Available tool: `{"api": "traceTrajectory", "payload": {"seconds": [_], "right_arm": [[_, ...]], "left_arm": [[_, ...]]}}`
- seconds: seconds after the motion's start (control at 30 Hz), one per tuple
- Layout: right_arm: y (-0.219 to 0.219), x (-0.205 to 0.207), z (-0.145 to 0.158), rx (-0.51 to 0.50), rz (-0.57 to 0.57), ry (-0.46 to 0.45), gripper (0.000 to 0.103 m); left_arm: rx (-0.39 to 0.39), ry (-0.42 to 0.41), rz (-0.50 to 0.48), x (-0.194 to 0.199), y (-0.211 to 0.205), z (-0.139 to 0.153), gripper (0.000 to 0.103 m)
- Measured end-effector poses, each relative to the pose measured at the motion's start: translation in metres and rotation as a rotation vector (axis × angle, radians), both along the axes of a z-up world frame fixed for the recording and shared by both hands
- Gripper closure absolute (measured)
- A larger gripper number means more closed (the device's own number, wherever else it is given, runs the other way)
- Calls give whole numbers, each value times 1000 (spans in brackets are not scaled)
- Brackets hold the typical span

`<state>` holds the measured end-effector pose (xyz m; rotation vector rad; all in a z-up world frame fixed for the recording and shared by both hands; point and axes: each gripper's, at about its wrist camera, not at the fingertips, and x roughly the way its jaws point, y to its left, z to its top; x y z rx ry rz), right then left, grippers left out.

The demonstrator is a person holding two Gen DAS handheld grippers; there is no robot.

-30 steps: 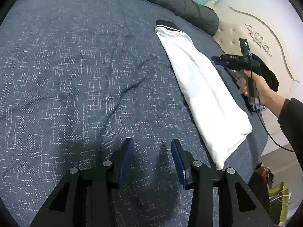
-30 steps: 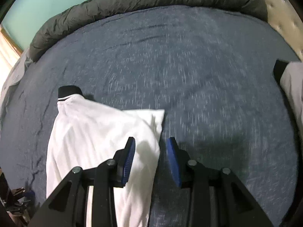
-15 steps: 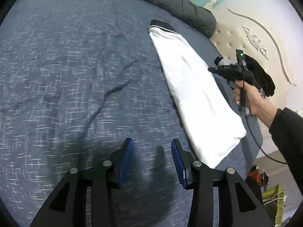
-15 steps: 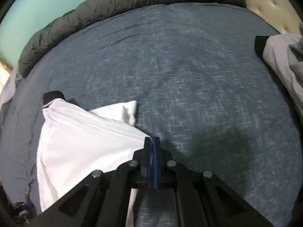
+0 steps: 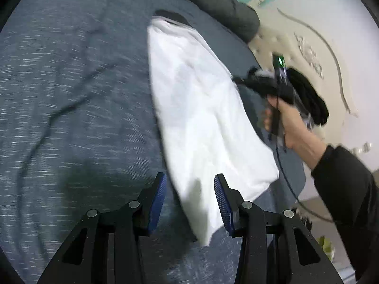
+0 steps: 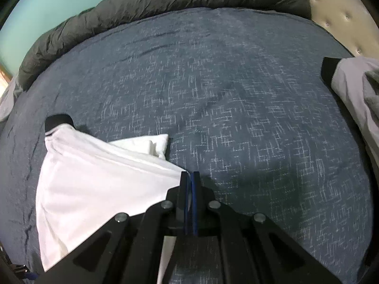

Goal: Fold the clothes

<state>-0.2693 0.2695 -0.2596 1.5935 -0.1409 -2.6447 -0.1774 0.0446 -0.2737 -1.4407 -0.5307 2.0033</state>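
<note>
The white garment [image 6: 94,187] is spread on the bed [image 6: 225,94]; its right edge is pinched by the right gripper [image 6: 189,177], jaws closed. The left gripper [image 5: 190,189] is held half-open above its near corner.

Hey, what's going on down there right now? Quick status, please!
Right gripper shut on white folded garment's edge. Left gripper open above its near end. Nothing blocking on blue-grey bedspread.
</note>
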Motion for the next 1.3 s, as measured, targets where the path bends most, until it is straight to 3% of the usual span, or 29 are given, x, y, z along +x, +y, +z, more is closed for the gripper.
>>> {"api": "traceTrajectory", "payload": {"seconds": [0.17,0.33,0.37,0.4,0.5,0.57,0.73,0.87,1.0,1.03,1.07,1.17,1.3], "right_arm": [[-2,-7,-6,-5,5,-16,101],[10,29,20,-49,26,-17,97],[9,38,27,-59,42,-10,89],[5,50,34,-78,62,-6,74],[17,94,54,-142,112,-22,68],[20,129,62,-196,150,-56,68],[11,204,62,-197,220,-149,68],[10,242,49,-171,221,-196,68],[23,266,38,-191,187,-211,68],[24,271,39,-213,185,-204,68],[26,276,39,-235,183,-197,69],[26,280,30,-256,190,-197,93],[34,284,31,-325,167,-175,100]], "left_arm": [[-25,-54,-26,3,14,-15,58],[9,-84,-45,9,22,-20,59],[2,-86,-51,11,24,-21,59],[-4,-88,-54,12,25,-22,59],[-1,-101,-51,18,23,-23,59],[-1,-109,-48,22,21,-21,59],[-17,-112,-58,30,19,-16,59],[-28,-116,-56,32,20,-18,60],[-32,-123,-51,36,21,-21,87],[-32,-123,-50,37,21,-21,89],[-30,-123,-49,38,20,-21,91],[-24,-117,-45,40,16,-17,98],[-10,-110,-53,42,13,-11,100]]}}
